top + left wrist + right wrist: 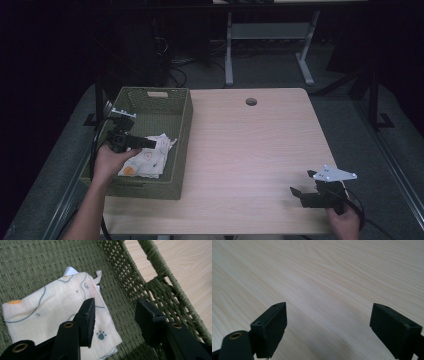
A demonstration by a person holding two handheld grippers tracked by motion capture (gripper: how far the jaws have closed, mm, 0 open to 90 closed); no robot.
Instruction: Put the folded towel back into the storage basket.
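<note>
From above, the left gripper (150, 143) and the hand (111, 161) behind it cover part of the printed cloth (150, 161) in the woven basket (181, 125). The cloth's small drawings are too tiny to read there (a paw print shows closer in). The room beyond the table (250, 150) is too dark to make out.

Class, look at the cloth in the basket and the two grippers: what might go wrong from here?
1. The open left gripper sits just above the cloth; a jaw might snag it.
2. Its other jaw is close to the basket wall and may catch the weave.
</note>
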